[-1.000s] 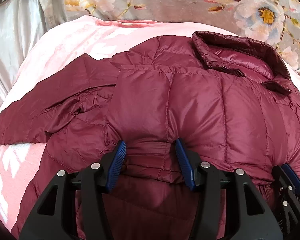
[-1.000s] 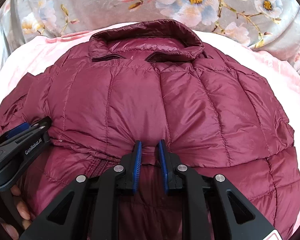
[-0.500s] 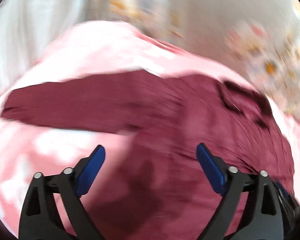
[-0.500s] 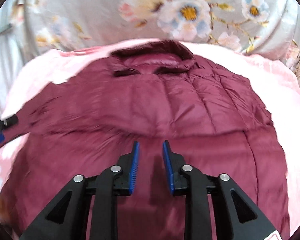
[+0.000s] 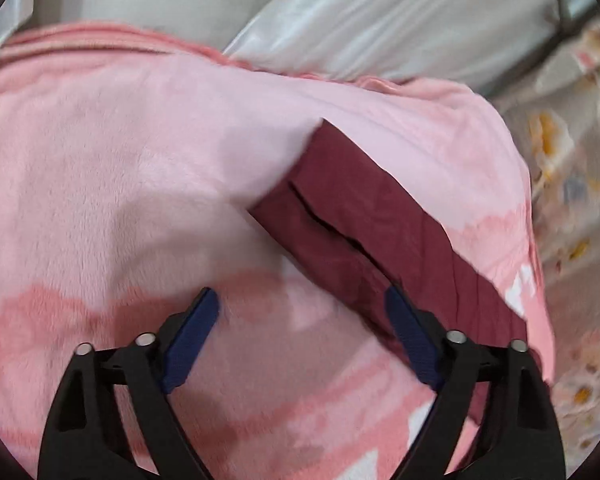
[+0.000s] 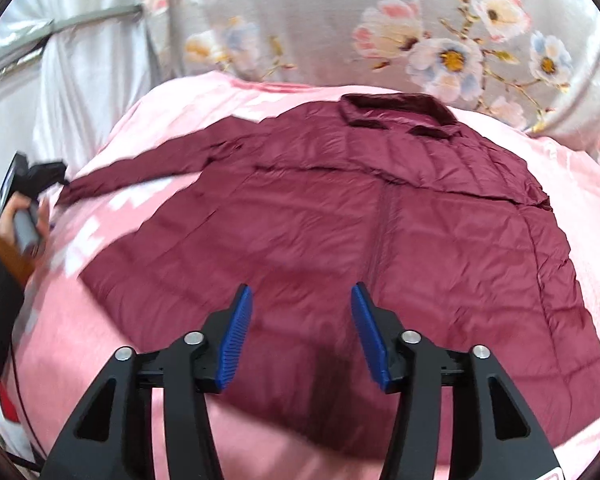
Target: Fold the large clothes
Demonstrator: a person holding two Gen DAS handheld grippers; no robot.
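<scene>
Maroon quilted jacket (image 6: 340, 224) lies flat, front up, on the pink blanket (image 6: 100, 340), collar far, one sleeve (image 5: 364, 216) stretched sideways. Left gripper (image 5: 304, 340) and right gripper (image 6: 300, 332) both gape, holding nothing, above the fabric.

A pink blanket (image 6: 100, 340) with darker pink bands and white patches covers the bed and fills most of both views. In the right wrist view a grey floral cloth (image 6: 340, 20), printed with pink, white and blue blossoms, runs across the top of the frame behind the blanket. A silvery sheet (image 6: 80, 80) hangs in folds at the upper left, crossed by a thin grey bar (image 6: 96, 20). In the left wrist view the same silvery sheet (image 5: 380, 20) fills the upper middle, and the floral cloth (image 5: 572, 200), blurred, runs down the right edge.
</scene>
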